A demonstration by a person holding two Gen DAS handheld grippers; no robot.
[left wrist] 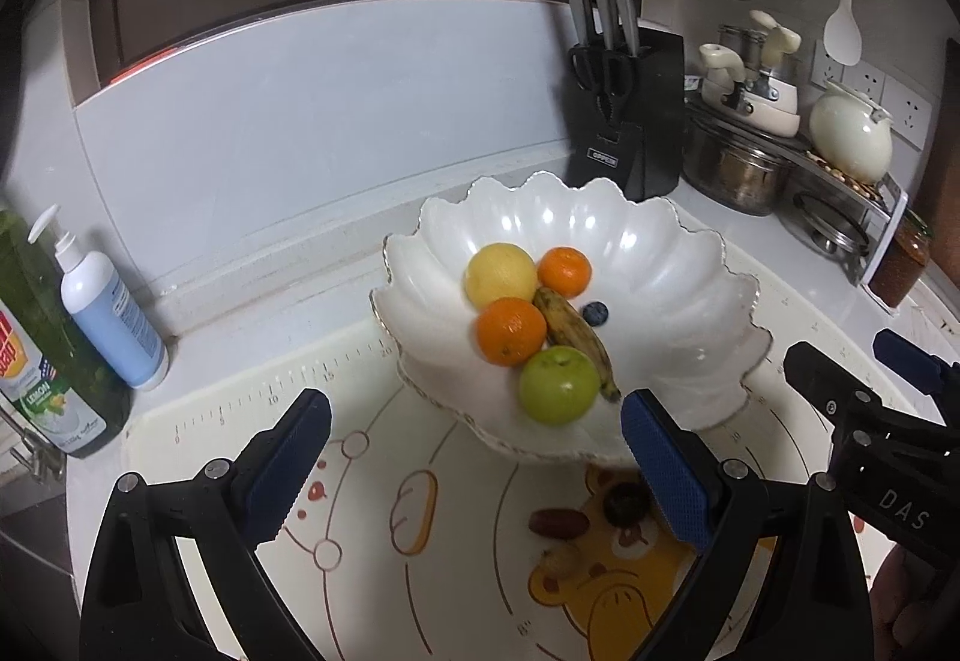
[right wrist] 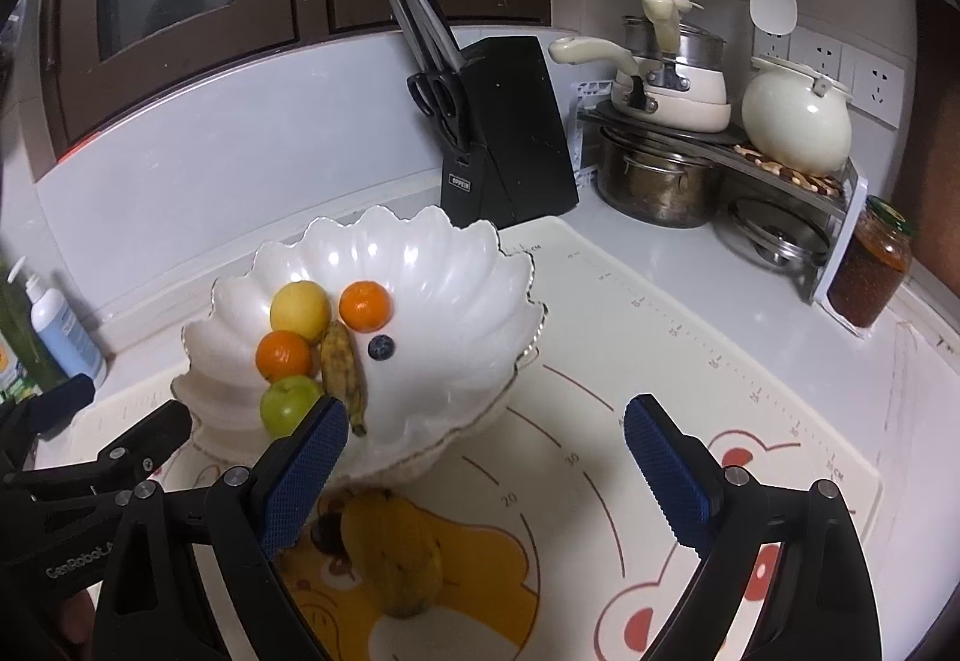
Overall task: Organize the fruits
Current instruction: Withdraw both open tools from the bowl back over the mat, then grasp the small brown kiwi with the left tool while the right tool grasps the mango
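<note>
A white scalloped bowl [left wrist: 660, 271] [right wrist: 444, 277] holds a lemon [left wrist: 501, 274], two oranges [left wrist: 511, 331], a green apple [left wrist: 558, 385], a small banana [left wrist: 576, 340] and a blueberry [left wrist: 595, 313]. On the mat in front lie a red date [left wrist: 558, 524], a dark round fruit [left wrist: 626, 502] and a pale small fruit [left wrist: 561, 562]. In the right wrist view a yellow mango [right wrist: 396, 553] lies on the mat between the fingers. My left gripper [left wrist: 474, 463] is open and empty. My right gripper [right wrist: 486, 475] is open and empty above the mango.
A knife block [left wrist: 630, 120] stands behind the bowl. A rack with pots and a white kettle [right wrist: 795, 120] fills the right corner, with a jar [right wrist: 870, 265] beside it. Soap bottles [left wrist: 108, 307] stand at the left. A printed mat [right wrist: 690, 361] covers the counter.
</note>
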